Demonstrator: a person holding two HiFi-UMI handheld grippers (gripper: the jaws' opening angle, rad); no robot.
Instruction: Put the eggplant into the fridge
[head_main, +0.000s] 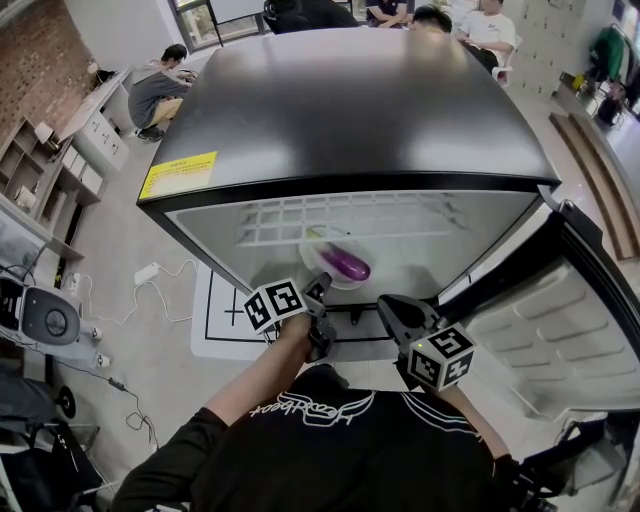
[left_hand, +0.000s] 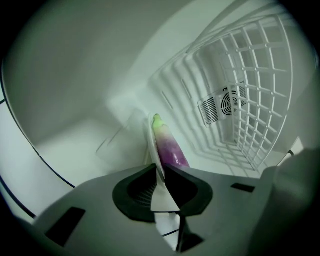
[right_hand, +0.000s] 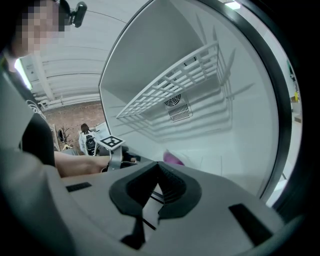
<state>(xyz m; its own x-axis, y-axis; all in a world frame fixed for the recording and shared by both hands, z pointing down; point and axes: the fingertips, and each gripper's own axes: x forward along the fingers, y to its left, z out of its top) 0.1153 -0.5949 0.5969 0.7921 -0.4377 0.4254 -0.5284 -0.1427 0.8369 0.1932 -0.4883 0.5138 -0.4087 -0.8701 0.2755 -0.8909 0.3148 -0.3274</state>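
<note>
The black-topped fridge (head_main: 350, 110) stands open, its door (head_main: 560, 330) swung to the right. On the white floor inside lies a white plate (head_main: 308, 252) carrying the purple eggplant (head_main: 348, 263). My left gripper (head_main: 322, 285) reaches in at the front and is shut on the plate's near rim. In the left gripper view the plate (left_hand: 156, 155) runs edge-on between the pads of that gripper (left_hand: 160, 170), with the green-tipped eggplant (left_hand: 169, 147) just beyond. My right gripper (head_main: 388, 305) hovers at the fridge's opening, shut and empty (right_hand: 159, 167); a bit of the eggplant (right_hand: 173, 159) shows past it.
A white wire shelf (head_main: 330, 215) spans the fridge above the plate, and a fan vent (left_hand: 222, 105) sits in the back wall. A white floor mat with black lines (head_main: 225, 310) lies below the fridge. Cables (head_main: 150, 290) trail left; people sit behind the fridge.
</note>
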